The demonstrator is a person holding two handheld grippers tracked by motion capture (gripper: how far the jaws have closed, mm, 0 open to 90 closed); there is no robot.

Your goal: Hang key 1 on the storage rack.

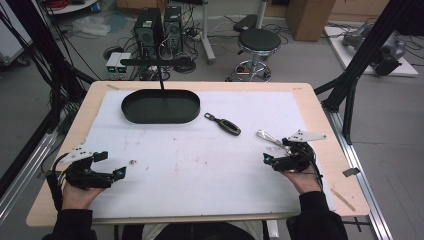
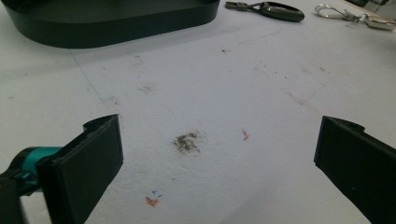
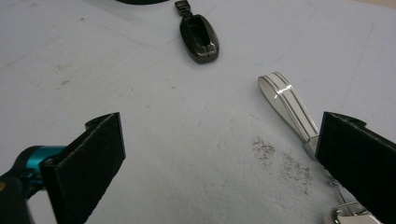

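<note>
With both grippers' jaws spread wide and holding nothing, we judge we are at the approach: our right gripper (image 1: 274, 161) must reach left and farther for the silver key strap (image 3: 288, 103) just beside it, near the dark key fob (image 1: 227, 125).

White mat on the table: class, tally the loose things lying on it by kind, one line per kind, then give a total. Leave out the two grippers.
Black oval tray: 1
Dark key fob: 1
White and silver strap keychain: 1
Small pale scrap near the left gripper: 1, too small to identify
Total: 4
</note>
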